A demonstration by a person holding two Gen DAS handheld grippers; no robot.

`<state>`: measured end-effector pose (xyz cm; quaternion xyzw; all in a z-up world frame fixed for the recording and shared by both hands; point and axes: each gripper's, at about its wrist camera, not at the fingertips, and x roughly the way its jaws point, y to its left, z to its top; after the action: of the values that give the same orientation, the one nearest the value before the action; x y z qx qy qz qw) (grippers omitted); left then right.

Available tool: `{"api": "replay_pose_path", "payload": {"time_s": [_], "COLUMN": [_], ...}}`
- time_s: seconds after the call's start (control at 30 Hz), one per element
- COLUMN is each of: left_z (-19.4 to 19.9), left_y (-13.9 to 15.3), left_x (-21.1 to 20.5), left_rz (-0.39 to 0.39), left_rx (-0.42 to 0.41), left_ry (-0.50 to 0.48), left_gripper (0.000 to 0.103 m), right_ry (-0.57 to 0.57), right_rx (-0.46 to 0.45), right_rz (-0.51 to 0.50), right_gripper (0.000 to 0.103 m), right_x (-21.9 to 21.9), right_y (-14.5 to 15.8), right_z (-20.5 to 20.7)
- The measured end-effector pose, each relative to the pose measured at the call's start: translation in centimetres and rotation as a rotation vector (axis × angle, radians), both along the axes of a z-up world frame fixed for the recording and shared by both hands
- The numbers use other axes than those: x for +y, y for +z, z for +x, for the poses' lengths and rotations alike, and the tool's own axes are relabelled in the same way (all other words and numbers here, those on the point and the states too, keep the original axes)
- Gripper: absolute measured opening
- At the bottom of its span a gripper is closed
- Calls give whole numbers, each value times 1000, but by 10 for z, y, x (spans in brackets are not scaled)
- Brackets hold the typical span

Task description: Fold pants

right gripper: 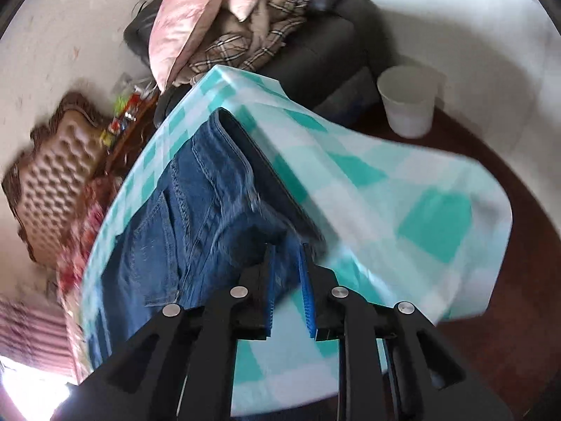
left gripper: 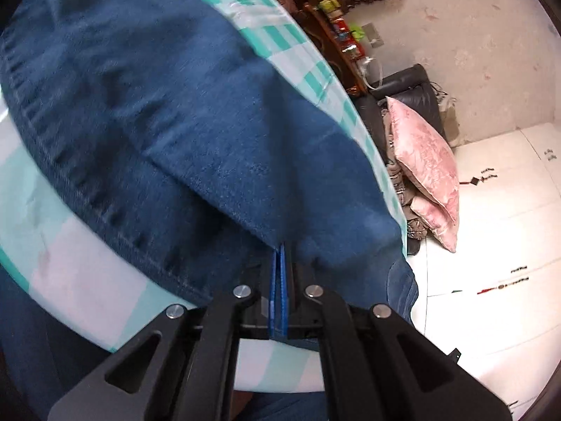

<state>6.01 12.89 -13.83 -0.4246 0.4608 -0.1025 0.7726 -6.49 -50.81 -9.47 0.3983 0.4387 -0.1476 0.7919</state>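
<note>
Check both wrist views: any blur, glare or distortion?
Left wrist: blue denim pants motion-smeared, white tiled floor overexposed. Right wrist: teal-and-white checked tablecloth blurred, blown-out glare bottom left; fisheye bending in both.

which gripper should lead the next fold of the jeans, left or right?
Left, probably. The left gripper is shut on a raised fold of the jeans, so it can carry that flap across. The right gripper has a gap between its fingers with denim between them, not clamped, above the checked tablecloth.
</note>
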Motion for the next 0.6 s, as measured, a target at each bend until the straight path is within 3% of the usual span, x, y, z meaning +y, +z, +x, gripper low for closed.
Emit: {"api": "replay_pose_path", "payload": {"time_s": [0.27,0.3,0.33,0.37,0.4,0.6], "left_z": [-21,-23,-25,-27,-29,-32], "left_y": [-9,-12,-13,-15,-19,-37], "left_x": [10,15,18,23,30,59], "left_rz": [-63,-82,-99,-121,-151,-255], "left_rx": [-18,-18,-20,-17,-8,2], "left_ry": [16,37,53,75,105,174], "left_gripper": [1,7,32,47,56,55], "right_ry": [59,62,62,57,48,26], "right_rx": [-25,-21,-13,-3,6,4], "right_rz": [86,88,83,71,61,71], "right_gripper": [24,29,35,37,39,40], "right_x": [36,39,41,42,43,42], "right_y": [-10,-13,-15,-18,-19,-28], "right_z": [31,34,39,42,46,50]}}
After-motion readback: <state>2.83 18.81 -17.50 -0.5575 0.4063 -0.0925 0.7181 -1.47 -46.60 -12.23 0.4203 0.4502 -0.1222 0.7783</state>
